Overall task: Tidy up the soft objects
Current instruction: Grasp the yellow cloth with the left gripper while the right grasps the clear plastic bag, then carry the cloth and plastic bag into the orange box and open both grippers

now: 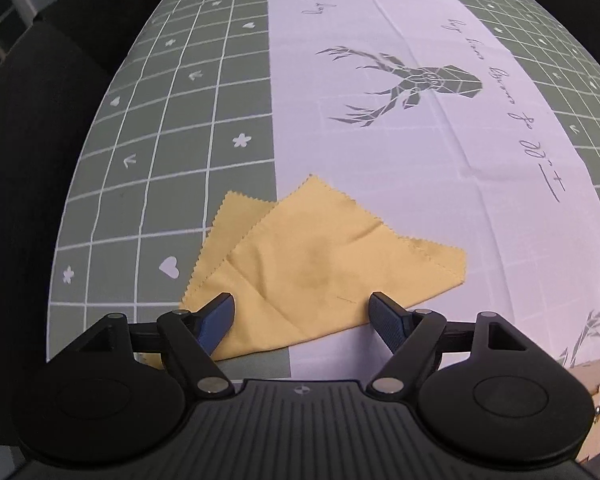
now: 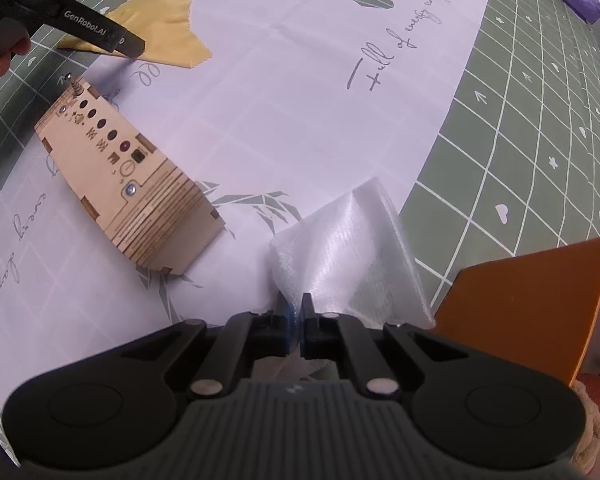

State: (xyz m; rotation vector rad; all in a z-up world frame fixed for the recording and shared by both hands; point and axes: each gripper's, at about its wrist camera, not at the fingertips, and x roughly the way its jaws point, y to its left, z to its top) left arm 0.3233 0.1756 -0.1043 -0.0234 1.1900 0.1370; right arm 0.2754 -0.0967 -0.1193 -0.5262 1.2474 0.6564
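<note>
The left tool hangs wide open over the near edge of the yellow cloth, positioned to pinch it off the table. The right tool is clamped on the white fabric, lifting one corner beside the orange bin.

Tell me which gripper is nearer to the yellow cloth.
Left. The left gripper hangs open right over the yellow cloth, a finger on either side of its near part. The right gripper is across the table, shut on a sheer white fabric.
</note>
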